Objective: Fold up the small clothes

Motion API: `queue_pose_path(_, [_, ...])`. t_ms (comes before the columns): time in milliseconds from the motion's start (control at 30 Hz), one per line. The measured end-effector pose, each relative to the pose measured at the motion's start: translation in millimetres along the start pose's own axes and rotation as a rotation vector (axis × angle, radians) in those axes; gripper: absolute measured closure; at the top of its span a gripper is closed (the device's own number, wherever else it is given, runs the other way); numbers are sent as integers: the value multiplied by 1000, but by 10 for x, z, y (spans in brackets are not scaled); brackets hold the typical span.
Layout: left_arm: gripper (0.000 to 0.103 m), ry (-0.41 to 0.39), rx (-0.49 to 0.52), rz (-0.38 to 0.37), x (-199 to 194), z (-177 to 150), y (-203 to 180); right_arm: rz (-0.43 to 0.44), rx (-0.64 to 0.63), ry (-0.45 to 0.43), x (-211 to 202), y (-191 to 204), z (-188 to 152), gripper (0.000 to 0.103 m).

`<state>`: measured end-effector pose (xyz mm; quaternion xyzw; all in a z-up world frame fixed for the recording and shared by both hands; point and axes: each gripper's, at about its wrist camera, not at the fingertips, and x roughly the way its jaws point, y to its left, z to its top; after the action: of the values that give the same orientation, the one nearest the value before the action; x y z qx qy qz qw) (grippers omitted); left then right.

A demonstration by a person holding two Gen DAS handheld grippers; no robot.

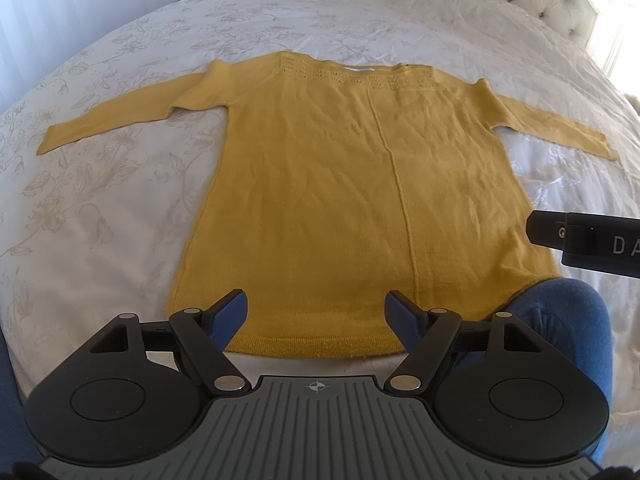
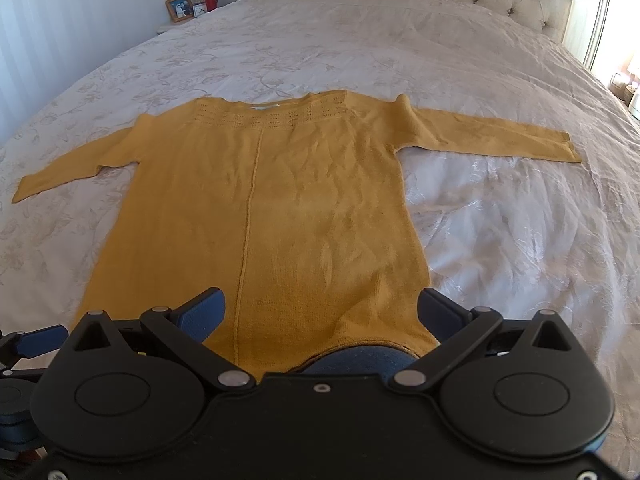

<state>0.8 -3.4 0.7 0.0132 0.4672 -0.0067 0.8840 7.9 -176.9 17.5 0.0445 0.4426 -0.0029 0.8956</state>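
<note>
Across the middle of both wrist views, the sweater (image 1: 340, 184) lies flat on the bed (image 1: 100, 208), neckline toward the top of the frame, hem at the bottom, both sleeves spread outward to the left and right edges. At the lower centre of the left wrist view, the left gripper (image 1: 316, 312) stands wide apart and empty, framing the hem just left of the centre seam. At the lower centre of the right wrist view, the right gripper (image 2: 322, 310) is likewise wide and empty, positioned over the hem's right portion. A blue object (image 1: 560, 320), not identifiable, sits at the hem's lower right corner and appears to lie under or against the knit. No fold has yet been made. Risks: the soft knit may bunch if only one layer is pinched; uneven lift between the grippers would skew the fold line; the floral bedcover may be caught along with the hem; the blue object may snag the corner.
</note>
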Motion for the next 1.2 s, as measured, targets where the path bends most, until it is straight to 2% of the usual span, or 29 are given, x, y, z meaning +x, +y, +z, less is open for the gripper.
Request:
queue_pose_path(233, [28,35,-6,-2,17,16,7,2,1,-1,12,24,-3,1])
queue_pose_path(667, [28,36,1,9,51,-14,25,22,7,24,39,47,-10,1])
queue_pose_path(900, [28,29,-4,3,60,-14,17,23,6,98,58,31,-16,1])
queue_pose_path(1067, [28,48,-2,4,83,-11,-1,32,8,67,69,18,-25,1])
queue_pose_path(1200, [29,70,6,5,103,-22,-7,41,23,78,84,3,-30,1])
